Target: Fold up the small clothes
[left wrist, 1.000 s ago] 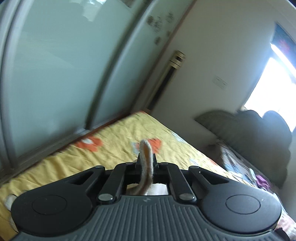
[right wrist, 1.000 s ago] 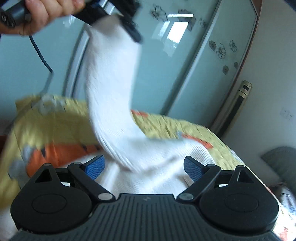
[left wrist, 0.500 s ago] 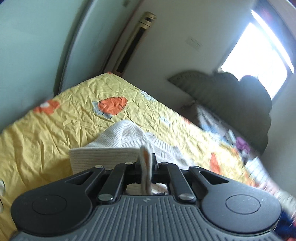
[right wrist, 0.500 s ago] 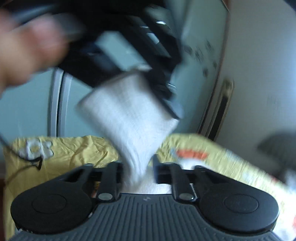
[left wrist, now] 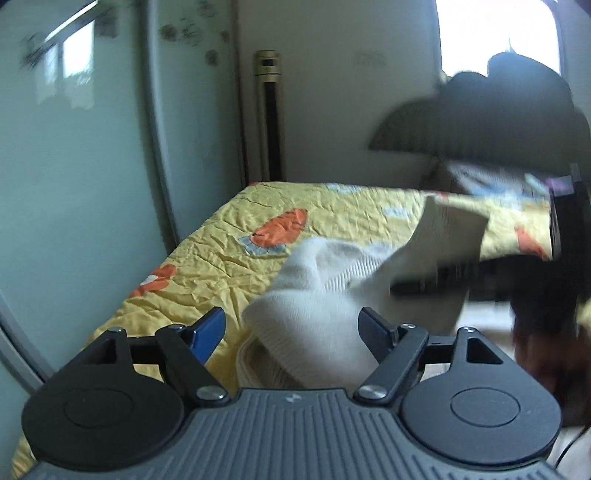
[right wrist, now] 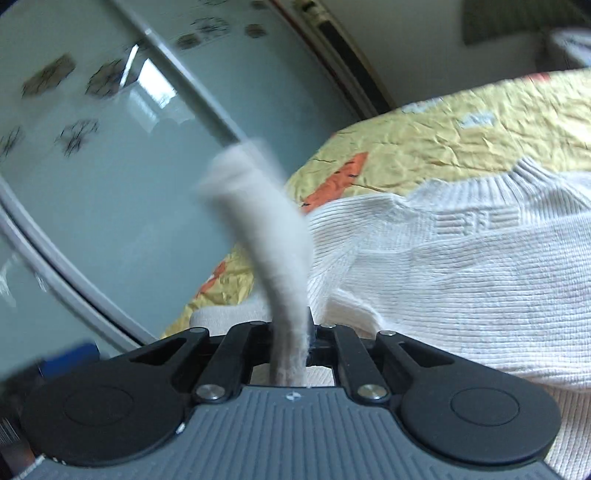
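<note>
The left tongs (left wrist: 293,328) stand released, their fingers spread wide with a blue pad (left wrist: 207,332) showing on the left one. Between and just beyond them lies a bunched white knit sweater (left wrist: 314,295) on a bed with a yellow quilt (left wrist: 221,258) printed with orange carrots. One ribbed sleeve end (left wrist: 450,236) of the sweater is lifted and blurred at the right of the left wrist view, where a dark, blurred shape, too smeared to identify, sits against it.

In the right wrist view, the right tongs (right wrist: 291,332) are clenched on a strip of the white sweater (right wrist: 461,277): a narrow fold of knit (right wrist: 273,229) rises from between the closed fingers and curves upward, blurred at its top. The rest of the garment spreads to the right over the quilt (right wrist: 461,129), its ribbed collar edge and a patterned knit band visible.

Behind the bed stands a frosted glass wardrobe door (left wrist: 74,184) with small dark flower decals, and next to it a tall column air conditioner (left wrist: 269,118) against the wall. A dark scalloped headboard (left wrist: 498,122) sits at the far end below a bright window (left wrist: 495,33).
</note>
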Available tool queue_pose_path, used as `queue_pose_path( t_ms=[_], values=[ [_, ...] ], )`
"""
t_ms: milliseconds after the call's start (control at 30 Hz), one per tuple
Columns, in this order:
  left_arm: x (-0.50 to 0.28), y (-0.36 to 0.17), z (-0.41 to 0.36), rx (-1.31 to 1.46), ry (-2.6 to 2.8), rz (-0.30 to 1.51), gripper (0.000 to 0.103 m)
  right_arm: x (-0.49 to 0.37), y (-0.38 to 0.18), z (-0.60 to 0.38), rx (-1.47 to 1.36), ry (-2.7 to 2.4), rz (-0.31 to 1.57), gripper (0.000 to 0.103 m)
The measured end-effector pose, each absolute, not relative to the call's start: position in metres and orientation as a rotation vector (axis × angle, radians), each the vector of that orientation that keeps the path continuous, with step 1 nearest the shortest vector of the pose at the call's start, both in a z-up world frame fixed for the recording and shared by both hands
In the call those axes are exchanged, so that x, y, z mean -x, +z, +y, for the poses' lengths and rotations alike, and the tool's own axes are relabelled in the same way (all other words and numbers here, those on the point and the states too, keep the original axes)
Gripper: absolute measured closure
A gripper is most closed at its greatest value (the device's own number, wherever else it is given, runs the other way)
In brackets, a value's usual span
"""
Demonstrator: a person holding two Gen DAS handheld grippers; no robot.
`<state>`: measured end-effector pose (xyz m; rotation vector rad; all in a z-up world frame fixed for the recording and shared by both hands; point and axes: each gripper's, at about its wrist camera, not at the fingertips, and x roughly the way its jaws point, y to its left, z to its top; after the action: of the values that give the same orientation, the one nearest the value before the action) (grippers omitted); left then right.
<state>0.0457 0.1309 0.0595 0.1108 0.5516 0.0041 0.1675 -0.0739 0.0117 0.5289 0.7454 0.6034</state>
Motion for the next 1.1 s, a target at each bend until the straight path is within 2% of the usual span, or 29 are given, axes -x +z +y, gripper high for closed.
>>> queue_pose_path(
  t_ms=[100,200,267,700,833,933,1100],
  values=[
    [-0.041,0.038,0.102,-0.285,0.007,0.522,0.024,-0.173,0.017,-0.085,-0.541,0.581,0.728,0.093],
    [-0.036,0.019,0.069,-0.449,0.003,0.475,0.018,-0.179,0.023,-0.095,-0.565,0.574,0.717,0.093],
    [-0.038,0.007,0.054,-0.520,0.013,0.464,0.017,-0.186,0.029,-0.102,-0.562,0.559,0.700,0.093],
    [-0.100,-0.013,0.043,-0.503,0.107,0.507,0.017,-0.196,0.073,-0.155,-0.543,0.387,0.511,0.093],
    [-0.113,-0.015,0.068,-0.419,0.132,0.588,0.017,-0.187,0.055,-0.178,-0.432,0.238,0.495,0.093],
    [-0.120,-0.016,0.087,-0.363,0.159,0.641,0.017,-0.186,0.025,-0.189,-0.392,0.198,0.577,0.092],
    [-0.119,-0.021,0.102,-0.339,0.192,0.677,0.017,-0.186,-0.016,-0.204,-0.445,0.175,0.695,0.082]
  ],
)
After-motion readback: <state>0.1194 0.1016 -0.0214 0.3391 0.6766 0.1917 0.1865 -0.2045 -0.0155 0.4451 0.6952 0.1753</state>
